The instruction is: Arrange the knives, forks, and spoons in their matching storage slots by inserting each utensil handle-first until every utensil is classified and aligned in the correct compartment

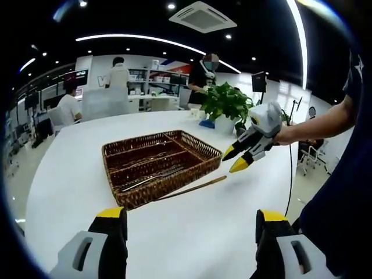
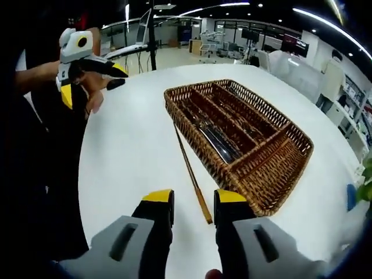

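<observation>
Utensils [image 1: 152, 175], several metal pieces, are seen lying lengthwise in the wicker tray [image 1: 196, 164] at the centre of the left gripper view; knife, fork or spoon cannot be told apart there. The tray rests on the white round table [image 1: 70, 174]. A thin wooden stick [image 1: 195, 187] is laid on the table along the tray's 5 o'clock side, just beside the rim. The left gripper [image 1: 192, 224] is held at 6 o'clock with its yellow-tipped jaws spread wide and nothing between them. The right gripper [image 1: 237, 158] is observed at 3 o'clock, above the table, jaws narrowly parted and empty. A potted plant [image 1: 225, 104] stands at 1 o'clock beyond the tray.

In the right gripper view, the tray [image 2: 264, 192] is recorded at centre to 3 o'clock, with the utensils [image 2: 218, 142] in a middle compartment. The stick [image 2: 192, 174] runs along the tray's 9 o'clock side towards the right gripper [image 2: 193, 204], whose jaws stand narrowly apart, empty. The left gripper [image 2: 96, 78] is noted at 10 o'clock, jaws spread wide.
</observation>
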